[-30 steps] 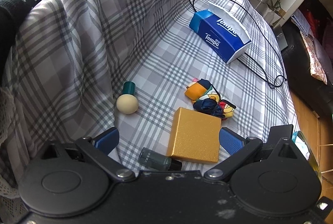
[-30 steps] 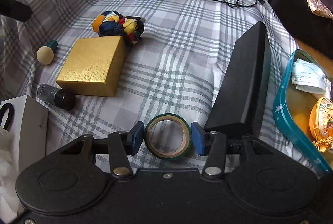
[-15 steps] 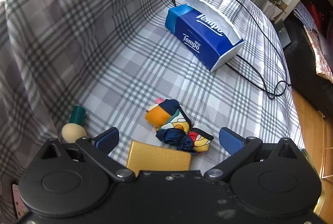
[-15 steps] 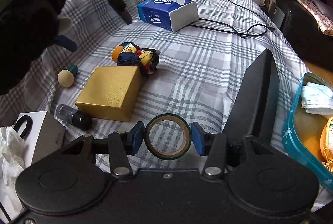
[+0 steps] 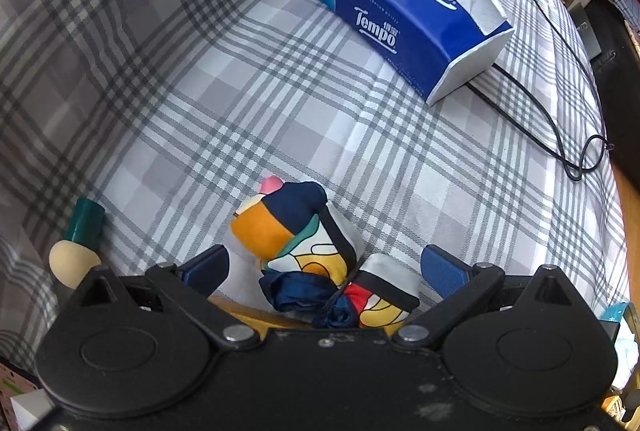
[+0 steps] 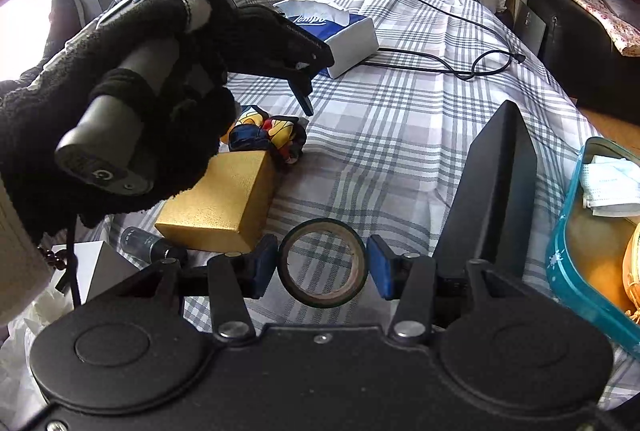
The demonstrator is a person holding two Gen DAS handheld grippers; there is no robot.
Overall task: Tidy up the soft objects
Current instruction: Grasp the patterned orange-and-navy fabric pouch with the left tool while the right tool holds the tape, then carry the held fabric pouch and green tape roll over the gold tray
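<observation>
In the left wrist view the left tongs (image 5: 324, 267) are pointing steeply down at the plaid-covered bench (image 5: 248, 103), their blue pads standing wide apart and touching nothing, with the colourful bundled cloth (image 5: 304, 251) lying on the plaid between them, its far end poking out beyond the fingertips. A gold box (image 5: 256, 315) is showing as a thin edge just behind the cloth, a green-handled sponge applicator (image 5: 78, 243) is lying to the left of the left pad, and a blue Tempo tissue box (image 5: 408, 15) is sitting well beyond, with a black cable (image 5: 560, 135) trailing past it. In the right wrist view the right tongs (image 6: 322, 265) are slanting downward and pinching a roll of green tape (image 6: 323, 263) between their pads, the ring facing the camera. A black-gloved left hand (image 6: 120, 119) is wrapping around the grey handle of the left tongs at upper left, tipping them down so that one dark finger is hanging just above the bundled cloth, which is resting against the far corner of the gold box. A small dark bottle (image 6: 150, 245) is lying near the box's close corner, a long black case (image 6: 492, 183) is stretching away to the right of the tape, and a teal tray (image 6: 560, 271) holding a folded face mask (image 6: 608, 187) is sitting at the right edge
</observation>
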